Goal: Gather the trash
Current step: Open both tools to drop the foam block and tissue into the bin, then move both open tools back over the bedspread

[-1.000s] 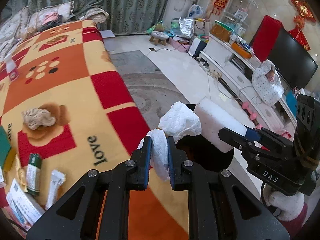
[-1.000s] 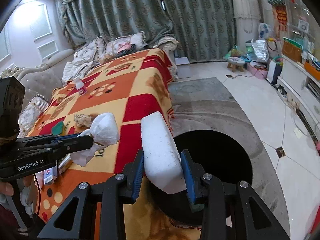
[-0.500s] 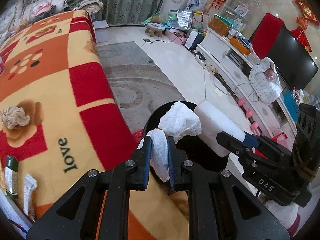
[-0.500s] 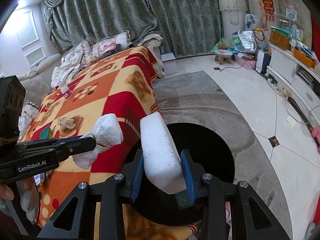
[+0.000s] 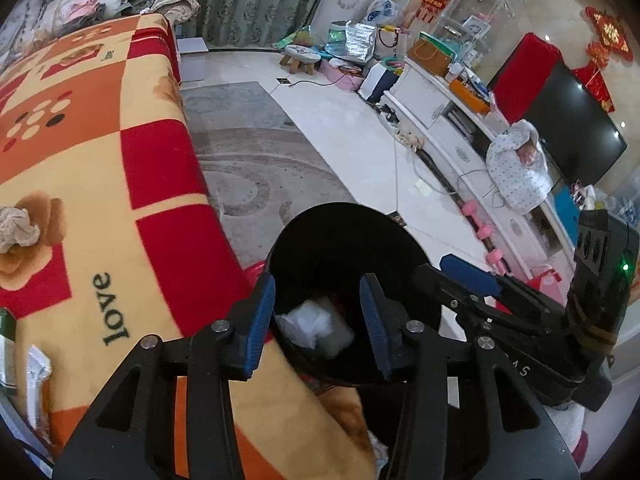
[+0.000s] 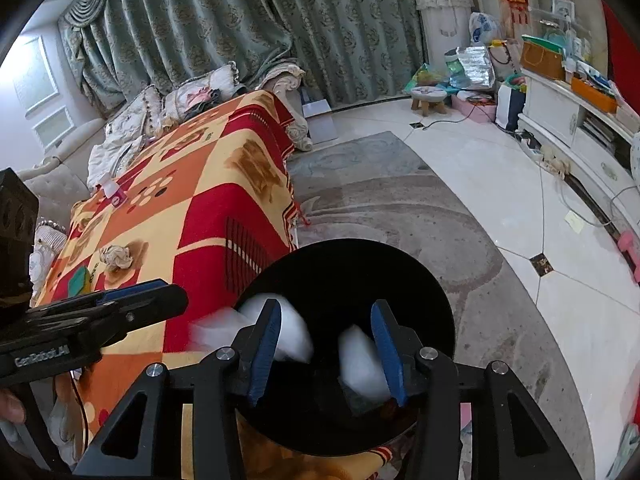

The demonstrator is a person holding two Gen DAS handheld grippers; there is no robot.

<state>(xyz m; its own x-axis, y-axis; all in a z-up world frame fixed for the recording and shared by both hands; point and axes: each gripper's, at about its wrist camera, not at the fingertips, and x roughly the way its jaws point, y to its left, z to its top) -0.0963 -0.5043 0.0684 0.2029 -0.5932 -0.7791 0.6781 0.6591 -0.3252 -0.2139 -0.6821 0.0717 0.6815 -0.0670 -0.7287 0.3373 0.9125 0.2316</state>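
Two hand-held grippers hang over a black trash bin (image 6: 420, 280) that stands on the grey rug (image 6: 400, 208) just beside a table draped in a red, orange and yellow checked blanket (image 5: 100, 184).

The left gripper (image 5: 318, 316) has its blue-padded jaws spread wide with nothing between them. In its own view, a crumpled white tissue (image 5: 316, 326) lies inside the bin below the gap.

The right gripper (image 6: 326, 350) is likewise spread apart and empty. In its view two white pieces show blurred within the bin's mouth: the tissue at the left rim, partly behind the left finger, and a white foam block (image 6: 360, 360) just inside the right finger. Whether either piece touches the bin's bottom cannot be told from the blur.

More litter sits on the blanket: a balled brownish tissue (image 5: 18, 226) on a flower print, and flat wrappers (image 5: 34, 376) at the near-left edge of the left view.

Across the tiled floor (image 5: 352, 132), a white TV cabinet (image 5: 436, 104) carries a dark television (image 5: 572, 124), and green curtains (image 6: 280, 24) close the far wall.
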